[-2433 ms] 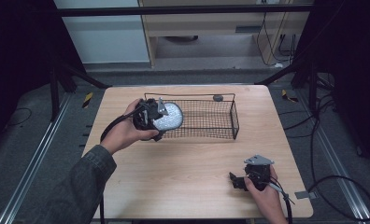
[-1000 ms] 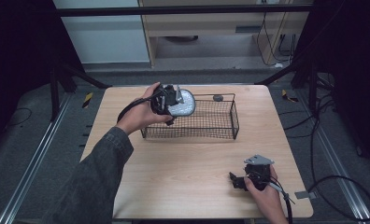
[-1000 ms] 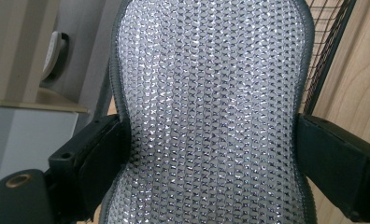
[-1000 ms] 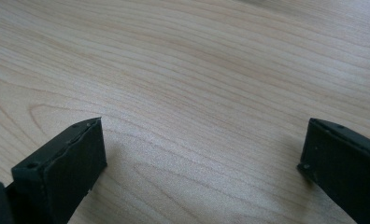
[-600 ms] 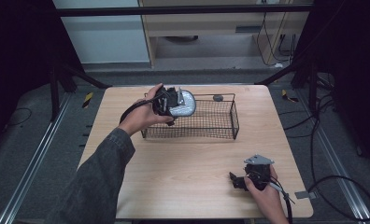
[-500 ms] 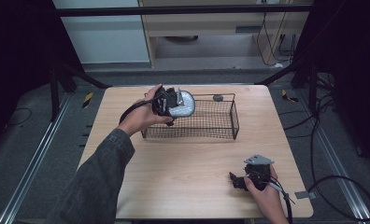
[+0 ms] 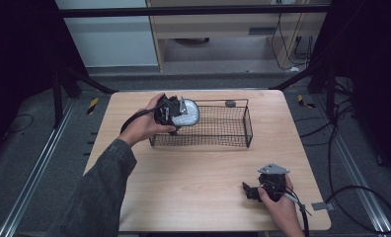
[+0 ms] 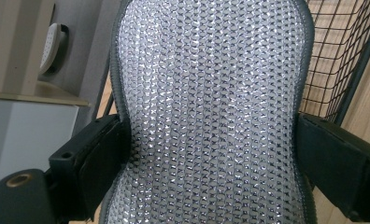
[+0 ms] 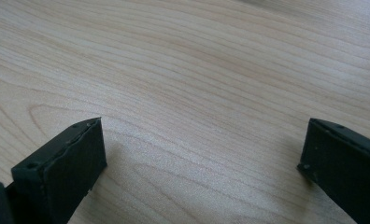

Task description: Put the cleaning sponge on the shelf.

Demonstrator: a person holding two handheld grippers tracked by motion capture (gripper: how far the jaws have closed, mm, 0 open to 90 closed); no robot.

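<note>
A silvery, glittering oval pad with a grey rim (image 7: 189,113) is held at the back left corner of a black wire basket (image 7: 223,141), tilted over its rim. My left gripper (image 7: 175,112) is shut on the pad; in the left gripper view both black fingers (image 8: 98,158) press on the narrow waist of the pad (image 8: 211,93). My right gripper (image 7: 251,191) rests low at the table's front right, a hand around it. Its jaws stand wide apart over bare wood (image 9: 202,93), with nothing between them.
A small dark round object (image 7: 230,103) lies on the table just behind the basket. The wooden table (image 7: 193,197) has free room in front of the basket. Cables trail on the floor at the right (image 7: 351,197).
The left gripper has carried the glittering pad from the basket's left front side up and back to its far left corner. The right gripper has stayed where it was.
</note>
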